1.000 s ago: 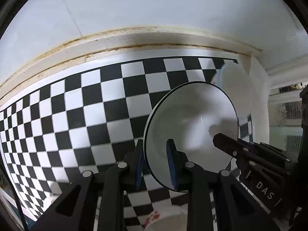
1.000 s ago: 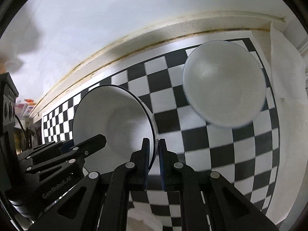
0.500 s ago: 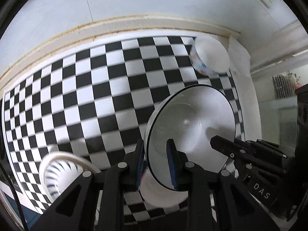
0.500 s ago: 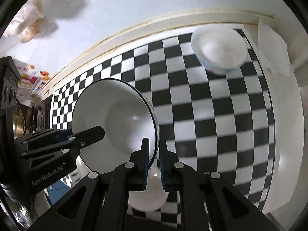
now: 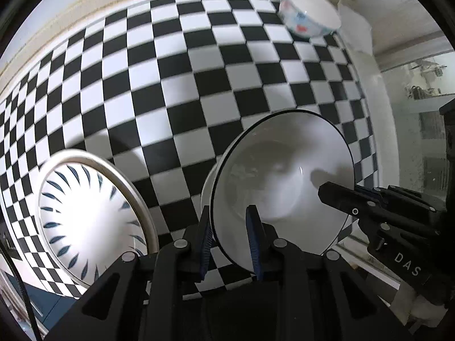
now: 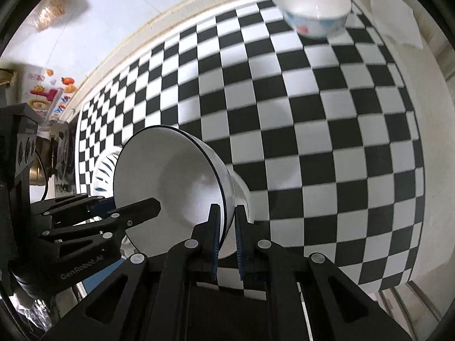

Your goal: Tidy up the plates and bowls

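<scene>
Two grippers pinch one white bowl with a thin black rim (image 5: 281, 182) — the left gripper (image 5: 229, 237) clamps its near rim between blue pads, and the right gripper (image 6: 227, 236) has its jaws pressed tight on the opposite edge of the same rim. The bowl hangs tilted, mouth turned toward the left camera, clear of the checkered cloth (image 5: 176, 85) and off to the right of the leaf-pattern plate (image 5: 85, 213).

Places, taken from the held bowl: the leaf-pattern plate lies flat on the cloth just beside it; the flowered bowl (image 5: 310, 14) stands upright well apart, at the far corner of the cloth near the wall.

Risks, as judgement:
- Both grips sit only on the thin glazed rim. If the two hands drift apart or twist unequally, the rim could slide out of one pair of pads and the bowl swing or drop.
- The bowl is steeply tilted; lowering it like this would land it on its edge, and it could roll or chip.
- The plate is close. A low pass could knock the bowl's foot against the plate's raised rim.

Count: bowls — two (one held, one on the cloth). Plates — one. Grippers — two, both closed on the held bowl. Whether more crockery lies outside the views cannot be told.
</scene>
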`<state>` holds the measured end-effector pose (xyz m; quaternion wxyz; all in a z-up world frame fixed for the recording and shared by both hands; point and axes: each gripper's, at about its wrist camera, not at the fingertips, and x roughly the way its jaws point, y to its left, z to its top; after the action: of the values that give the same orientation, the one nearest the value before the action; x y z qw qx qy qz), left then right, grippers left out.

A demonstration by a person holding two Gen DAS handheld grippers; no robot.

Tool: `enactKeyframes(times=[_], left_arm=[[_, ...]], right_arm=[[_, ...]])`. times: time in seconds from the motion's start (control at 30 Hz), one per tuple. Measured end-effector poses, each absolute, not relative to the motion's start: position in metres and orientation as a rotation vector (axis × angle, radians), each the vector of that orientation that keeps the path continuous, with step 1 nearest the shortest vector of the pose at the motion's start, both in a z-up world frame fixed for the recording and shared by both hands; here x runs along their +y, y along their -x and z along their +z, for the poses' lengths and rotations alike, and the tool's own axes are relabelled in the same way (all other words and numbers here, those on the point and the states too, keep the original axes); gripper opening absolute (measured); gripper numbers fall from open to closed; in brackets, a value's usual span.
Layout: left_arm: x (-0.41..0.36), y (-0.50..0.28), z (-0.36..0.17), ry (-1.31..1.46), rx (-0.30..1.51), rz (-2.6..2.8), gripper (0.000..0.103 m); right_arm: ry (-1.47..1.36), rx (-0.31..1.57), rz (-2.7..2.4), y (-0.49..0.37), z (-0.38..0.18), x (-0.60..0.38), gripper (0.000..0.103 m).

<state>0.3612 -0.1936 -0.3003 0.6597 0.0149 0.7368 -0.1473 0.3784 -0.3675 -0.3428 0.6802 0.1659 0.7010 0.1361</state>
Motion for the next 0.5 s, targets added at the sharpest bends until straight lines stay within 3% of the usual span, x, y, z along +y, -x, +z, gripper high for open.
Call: enactKeyframes(times=[0.5], left_arm=[[-0.199,-0.349,-0.333,-0.142,1.734,-0.293,0.02]], right_arm=[[-0.353,1.658,0.307,-0.365,-0.381,-0.355,0.012]])
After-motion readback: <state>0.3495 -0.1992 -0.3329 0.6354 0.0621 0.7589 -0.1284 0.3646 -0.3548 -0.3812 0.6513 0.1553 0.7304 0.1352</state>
